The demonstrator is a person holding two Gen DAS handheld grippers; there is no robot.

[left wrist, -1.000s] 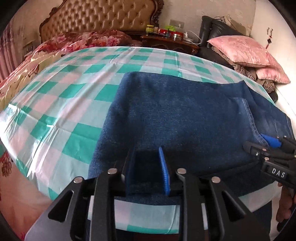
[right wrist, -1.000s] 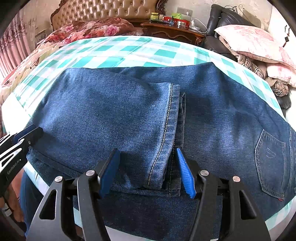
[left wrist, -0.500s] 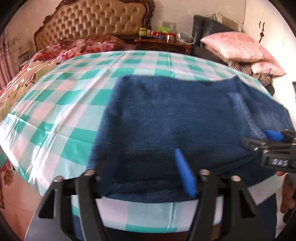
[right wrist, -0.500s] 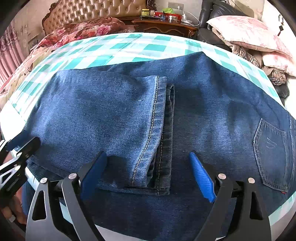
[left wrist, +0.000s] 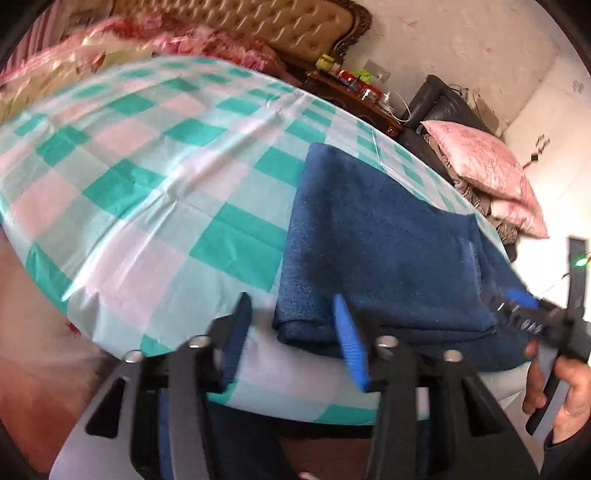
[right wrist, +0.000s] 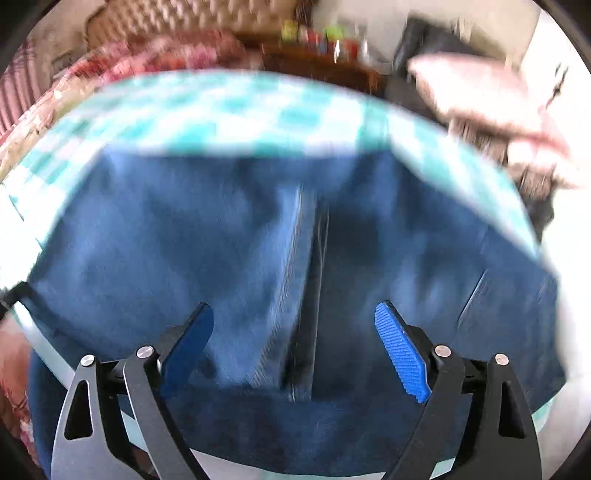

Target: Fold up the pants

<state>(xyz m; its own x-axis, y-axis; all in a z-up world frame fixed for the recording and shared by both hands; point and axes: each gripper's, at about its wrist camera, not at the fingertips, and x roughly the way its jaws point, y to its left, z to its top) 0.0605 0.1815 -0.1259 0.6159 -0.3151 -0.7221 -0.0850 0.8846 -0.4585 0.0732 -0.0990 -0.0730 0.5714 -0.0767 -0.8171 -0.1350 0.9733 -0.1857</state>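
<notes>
Hovering at the near edge of the table, the left tongs (left wrist: pixel 291 336) stand released, jaws spread with nothing between them; the left pad sits over bare tablecloth (left wrist: pixel 147 192), the right pad in front of the near-left corner of the folded pants (left wrist: pixel 380 251). The right tongs (right wrist: pixel 295 339) are likewise released, jaws spread wide above the denim, gripping nothing. In the left wrist view the right tongs (left wrist: pixel 517 306) appear at the far right by the pants' near-right edge, with the person's hand (left wrist: pixel 565 391) on the grip.

The pants (right wrist: pixel 229 258) lie flat on the green-and-white checked cloth (right wrist: pixel 221 107), folded into at least 2 layers, with a hemmed leg edge running toward the camera between the right tongs' pads. The right wrist view is motion-blurred; stitching detail is unreadable.

Beyond the table: a tufted headboard (left wrist: pixel 280 22), floral bedding (left wrist: pixel 192 40), a dark wooden nightstand (left wrist: pixel 351 99) with small items, and pink pillows (left wrist: pixel 484 166) on a dark chair.
</notes>
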